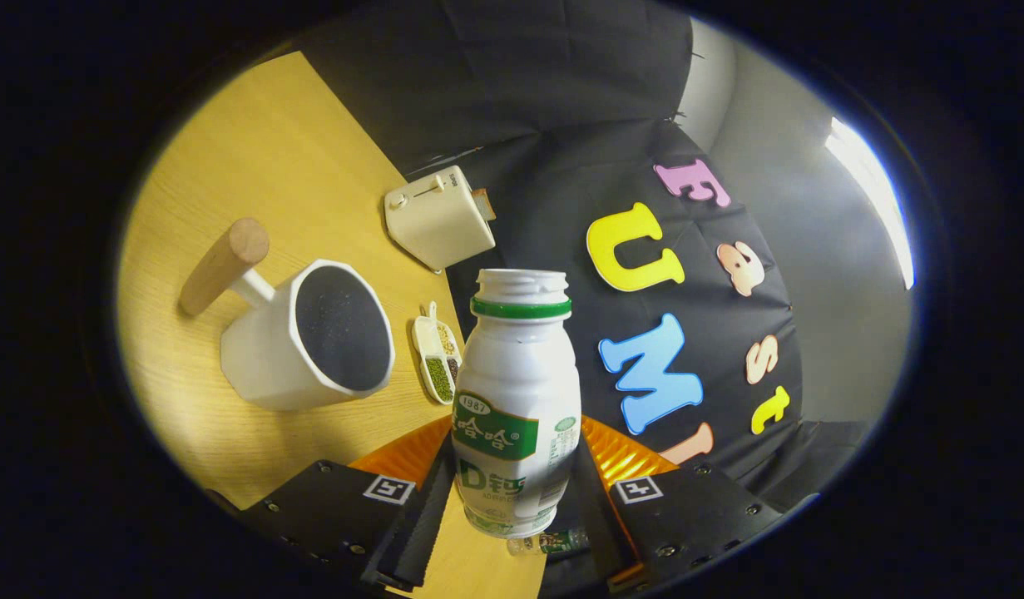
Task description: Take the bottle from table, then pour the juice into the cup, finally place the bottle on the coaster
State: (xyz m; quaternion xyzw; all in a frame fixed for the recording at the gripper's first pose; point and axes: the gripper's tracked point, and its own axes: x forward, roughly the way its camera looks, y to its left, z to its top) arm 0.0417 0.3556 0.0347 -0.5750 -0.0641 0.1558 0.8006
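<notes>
gripper point(516, 491): closed on the bottle, one finger pressing each side of its lower body
bottle point(516, 399): white plastic, green neck ring, green label; cap off, mouth open; sits between the fingers, held clear of the table, neck pointing away from the camera
tilt: whole scene is rolled in the gripper view, table surface runs diagonally, so the bottle is leaning toward the cup side relative to the table
cup point(308, 341): white faceted mug with a wooden peg handle point(225, 264); stands on the table, beside the bottle's neck and apart from it; inside looks dark and speckled, can't tell the fill level
juice: no stream visible between bottle mouth and cup
table point(270, 166): light wood, edge passes just behind the bottle
small dish point(437, 358): white divided tray with green and brownish grains, between cup and bottle, near the table edge
toaster point(438, 218): cream, beyond the cup, at the table edge
tiny vial point(549, 542): small bottle lying under the held bottle's base, detail unclear
</notes>
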